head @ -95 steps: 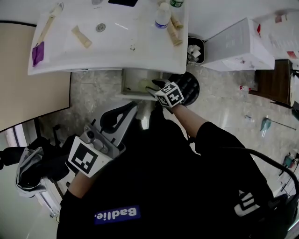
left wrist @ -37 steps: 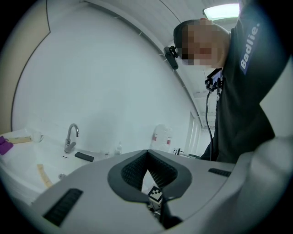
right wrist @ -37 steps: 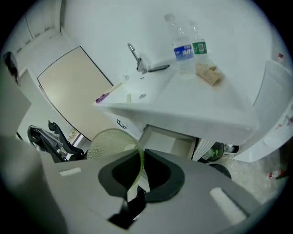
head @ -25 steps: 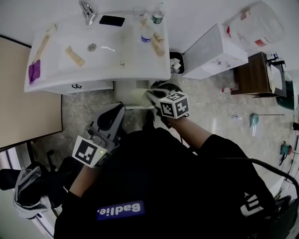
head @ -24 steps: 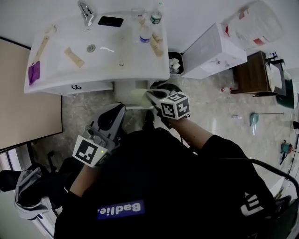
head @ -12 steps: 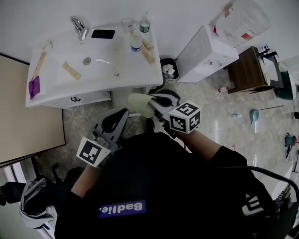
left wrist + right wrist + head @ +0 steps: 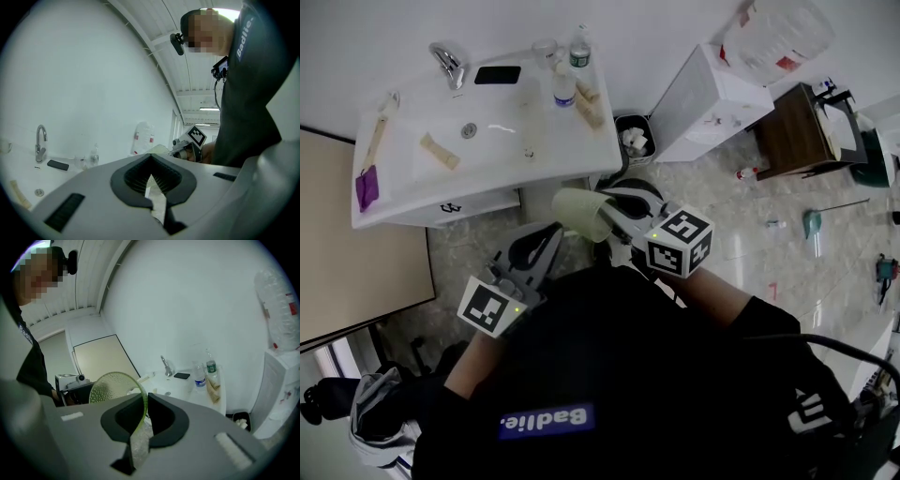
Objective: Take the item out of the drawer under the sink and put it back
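Head view, cup: the pale green cup (image 7: 579, 212) hangs in the air below the front edge of the sink counter (image 7: 441, 202). It lies on its side, long axis about level, running from my right tongs (image 7: 614, 222) up-left toward the counter.
Head view, grip: my right tongs clamp the cup's near edge. My left tongs (image 7: 547, 240) sit just beside the cup, apart from it.
Head view, hidden: my dark torso (image 7: 628, 394) fills the lower half. The cup and both tongs cover the space under the counter, so I cannot make out the drawer.
Head view, room: there is bare floor (image 7: 741, 234) to the right. A bin (image 7: 633, 139) and a white cabinet (image 7: 712, 89) stand by the counter's right end.
Left gripper view, jaws: my left tongs (image 7: 150, 161) are closed together with nothing between them.
Left gripper view, cup: only a pale sliver of the cup (image 7: 158, 149) shows above the jaw housing, next to the marker cube of my right tongs. Both its ends are cut off.
Right gripper view, jaws: my right tongs (image 7: 142, 401) pinch the cup (image 7: 112, 387) by its wall, which runs edge-on between the pads. The round pebbled body swells out to the left.
Right gripper view, unclear: I cannot tell which end is the mouth.
Right gripper view, room: the tap (image 7: 165, 365), phone (image 7: 181, 376) and bottle (image 7: 200, 376) stand on the counter ahead, well apart from the cup.
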The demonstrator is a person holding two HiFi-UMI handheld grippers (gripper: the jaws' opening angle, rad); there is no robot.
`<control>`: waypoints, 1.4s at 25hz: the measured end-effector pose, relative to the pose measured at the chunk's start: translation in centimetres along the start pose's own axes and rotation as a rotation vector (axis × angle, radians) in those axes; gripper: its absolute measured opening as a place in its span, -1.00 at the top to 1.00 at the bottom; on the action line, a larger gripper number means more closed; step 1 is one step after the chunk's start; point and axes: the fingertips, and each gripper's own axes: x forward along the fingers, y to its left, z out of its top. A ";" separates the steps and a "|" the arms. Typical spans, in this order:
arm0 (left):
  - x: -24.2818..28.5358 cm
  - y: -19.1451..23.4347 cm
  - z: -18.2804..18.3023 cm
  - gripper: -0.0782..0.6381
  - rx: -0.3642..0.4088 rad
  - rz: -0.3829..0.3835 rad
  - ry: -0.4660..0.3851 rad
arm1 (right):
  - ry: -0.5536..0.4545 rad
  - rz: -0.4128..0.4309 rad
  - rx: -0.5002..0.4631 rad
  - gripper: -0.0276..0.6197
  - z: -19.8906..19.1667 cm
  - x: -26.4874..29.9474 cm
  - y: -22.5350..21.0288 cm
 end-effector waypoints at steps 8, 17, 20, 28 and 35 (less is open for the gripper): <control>0.1 0.5 -0.4 0.77 -0.015 0.016 0.004 | 0.016 0.015 -0.024 0.85 -0.1 0.3 0.2; -0.3 1.3 -0.4 0.77 -0.018 0.051 0.015 | 0.088 0.016 -0.022 0.85 -3.1 3.3 -2.1; -0.6 1.2 0.2 0.77 0.001 0.059 0.014 | 0.122 0.026 -0.032 0.85 -4.9 4.6 -2.9; -1.5 1.7 0.7 0.77 0.012 0.104 0.012 | 0.246 0.032 -0.028 0.85 -11.0 9.3 -5.8; -2.5 2.9 0.7 0.77 -0.001 0.175 0.012 | 0.373 0.009 0.013 0.85 -17.3 13.3 -9.0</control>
